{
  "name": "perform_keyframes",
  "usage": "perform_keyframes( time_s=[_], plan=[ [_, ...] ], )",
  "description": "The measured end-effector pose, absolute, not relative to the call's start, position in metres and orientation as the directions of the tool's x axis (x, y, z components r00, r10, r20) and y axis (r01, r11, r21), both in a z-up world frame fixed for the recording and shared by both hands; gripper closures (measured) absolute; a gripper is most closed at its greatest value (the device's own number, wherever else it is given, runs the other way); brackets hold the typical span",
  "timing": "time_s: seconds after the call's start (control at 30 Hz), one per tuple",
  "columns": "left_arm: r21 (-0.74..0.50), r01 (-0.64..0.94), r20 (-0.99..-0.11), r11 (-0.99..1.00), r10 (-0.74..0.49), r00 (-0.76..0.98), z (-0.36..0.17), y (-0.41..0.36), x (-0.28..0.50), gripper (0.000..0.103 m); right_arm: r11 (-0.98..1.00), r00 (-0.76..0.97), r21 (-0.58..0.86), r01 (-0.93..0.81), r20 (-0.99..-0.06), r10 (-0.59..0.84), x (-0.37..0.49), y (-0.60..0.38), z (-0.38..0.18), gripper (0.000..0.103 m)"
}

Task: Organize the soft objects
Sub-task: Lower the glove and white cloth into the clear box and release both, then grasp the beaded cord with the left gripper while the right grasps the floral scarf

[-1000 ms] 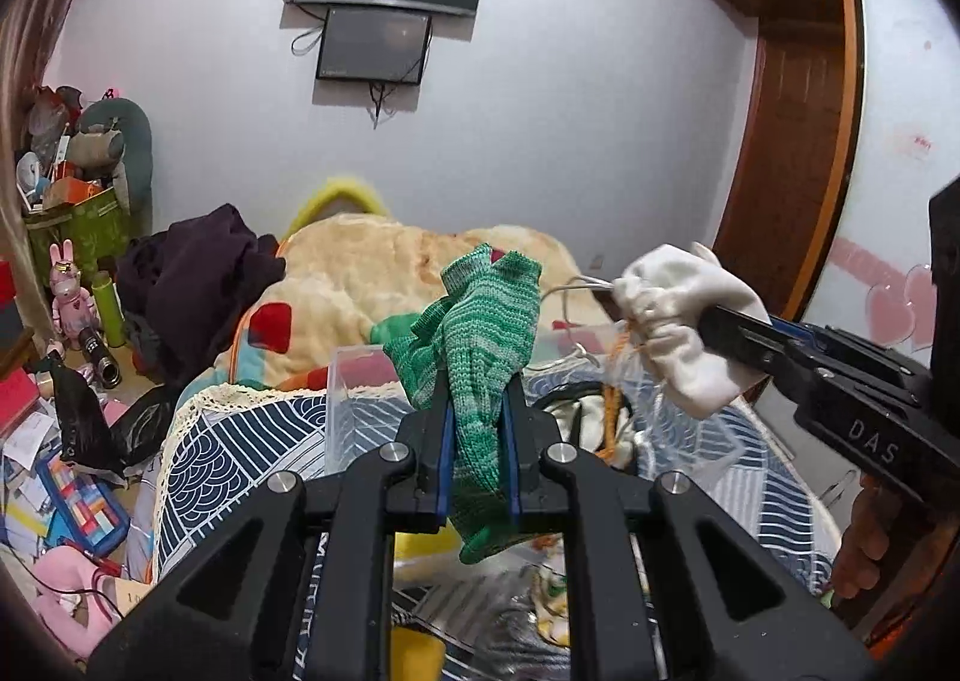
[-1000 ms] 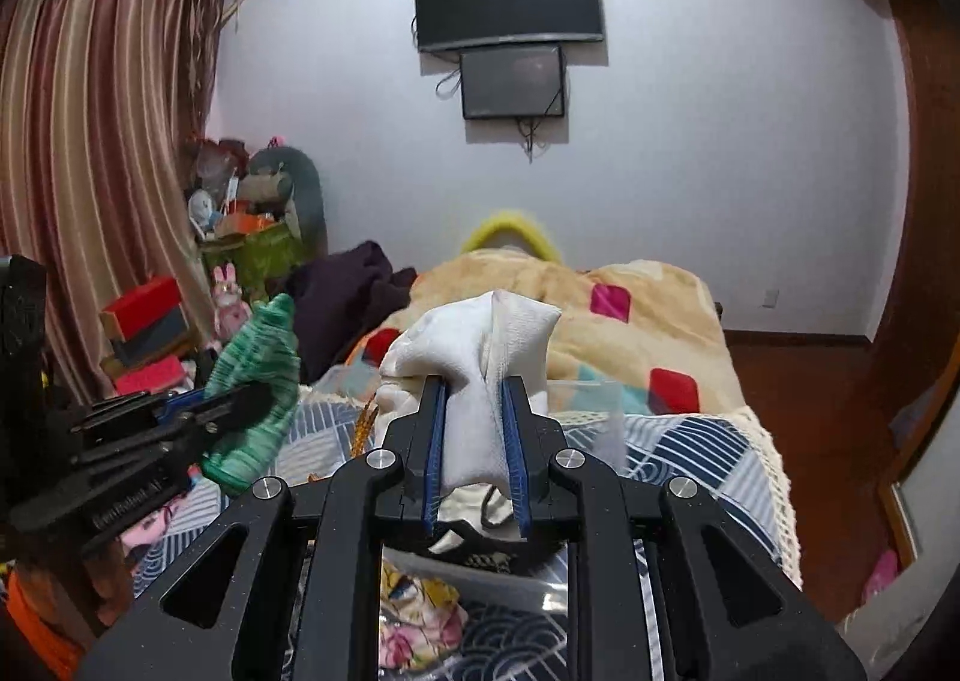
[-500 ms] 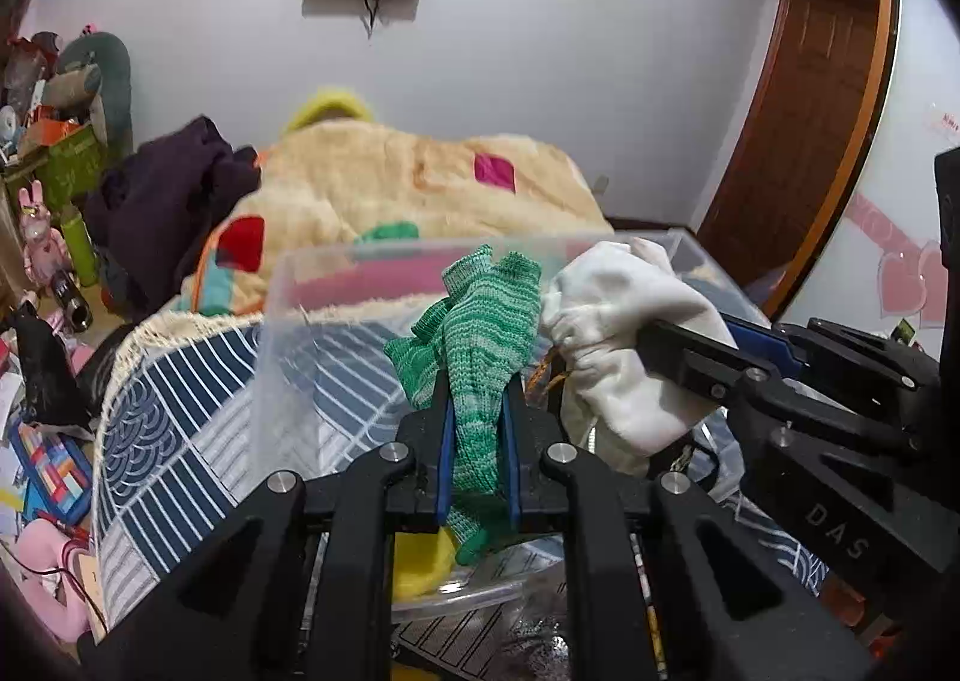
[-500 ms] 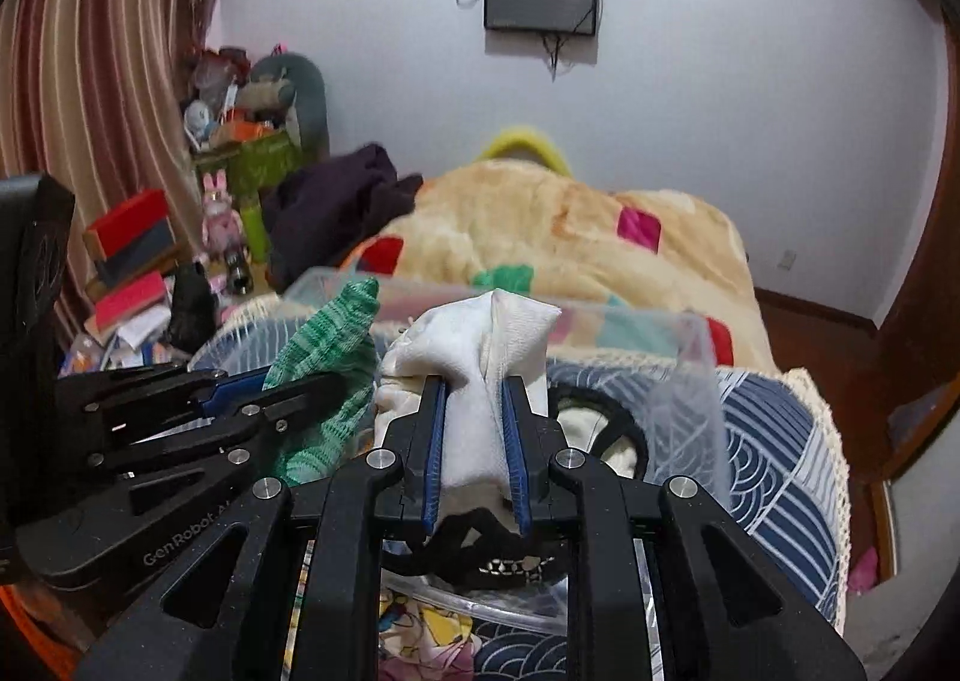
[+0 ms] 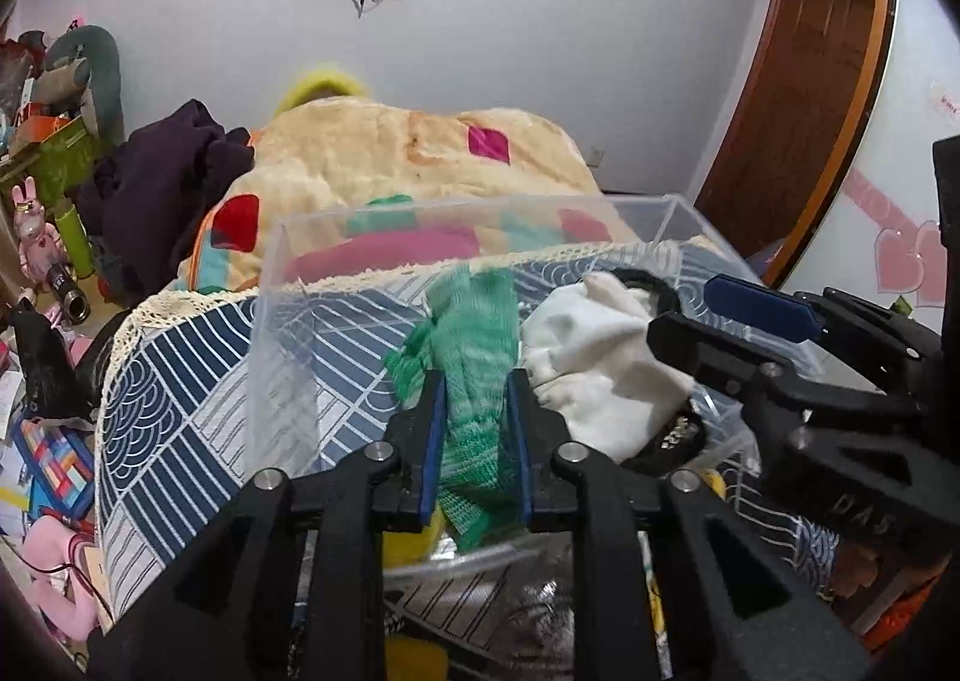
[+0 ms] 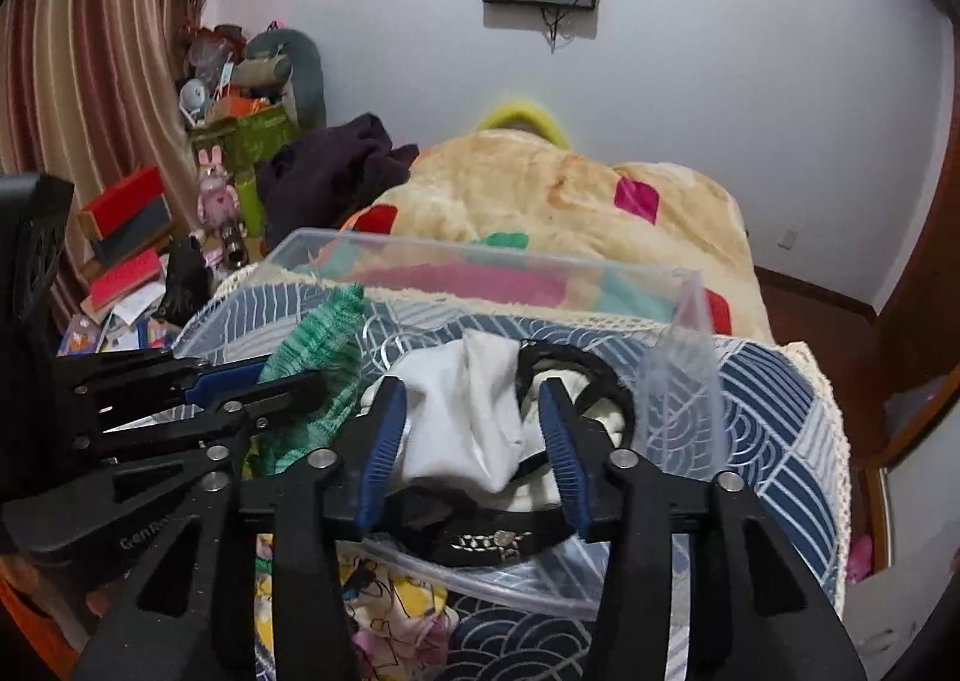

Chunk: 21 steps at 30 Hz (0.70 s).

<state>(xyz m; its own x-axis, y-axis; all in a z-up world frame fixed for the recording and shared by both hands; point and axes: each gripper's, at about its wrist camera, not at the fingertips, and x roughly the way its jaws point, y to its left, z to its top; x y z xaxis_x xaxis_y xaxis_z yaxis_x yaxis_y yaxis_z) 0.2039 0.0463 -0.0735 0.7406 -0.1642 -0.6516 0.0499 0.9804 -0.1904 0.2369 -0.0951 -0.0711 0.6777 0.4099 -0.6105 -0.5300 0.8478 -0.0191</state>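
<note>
— Holding anything with your left tongs (image 5: 475,381)?
— Yes, clenched on the green knit sock (image 5: 474,357), inside the clear bin (image 5: 456,210) at 12 o'clock. My right tongs (image 6: 474,399) are spread, the white cloth (image 6: 468,429) loose between them, in the bin.

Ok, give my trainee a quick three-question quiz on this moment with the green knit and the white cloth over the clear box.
1. True or false: the left gripper is clamped on the green knit piece.
2. Which best describes the right gripper? A: shut on the white cloth. B: open, with the cloth loose between its fingers. C: out of view.
3. What are both soft items positioned over or in?

Key:
1. True.
2. B.
3. The clear plastic box, on the blue patterned cover.
</note>
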Motion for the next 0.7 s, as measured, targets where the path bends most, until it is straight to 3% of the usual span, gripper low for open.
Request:
perform_keyframes(
  time_s=[0.1, 0.2, 0.3, 0.4, 0.57, 0.7],
  plan=[
    [-0.205, 0.065, -0.620, 0.977, -0.181, 0.764, -0.061, 0.047, 0.192, 0.054, 0.851, 0.698, -0.011, -0.525, -0.579, 0.422, 0.229, -0.105, -0.060, 0.051],
    [-0.181, 0.076, -0.584, 0.981, -0.169, 0.794, -0.046, 0.045, 0.175, 0.046, 0.854, 0.716, 0.005, -0.520, -0.542, 0.439, 0.219, -0.114, -0.051, 0.039],
    [-0.169, 0.074, -0.551, 0.983, -0.156, 0.820, -0.033, 0.046, 0.158, 0.033, 0.853, 0.730, 0.005, -0.521, -0.515, 0.449, 0.211, -0.119, -0.044, 0.036],
    [-0.165, 0.058, -0.525, 0.985, -0.138, 0.840, -0.024, 0.051, 0.144, 0.025, 0.852, 0.742, -0.002, -0.523, -0.492, 0.455, 0.200, -0.122, -0.039, 0.033],
    [-0.135, 0.010, -0.518, 0.991, -0.079, 0.852, -0.029, 0.060, 0.120, 0.013, 0.851, 0.755, 0.002, -0.524, -0.462, 0.466, 0.185, -0.129, -0.045, 0.020],
    [-0.130, -0.016, -0.556, 0.991, -0.060, 0.829, -0.049, 0.069, 0.108, 0.012, 0.850, 0.737, 0.010, -0.526, -0.493, 0.462, 0.178, -0.131, -0.063, 0.018]
  ],
)
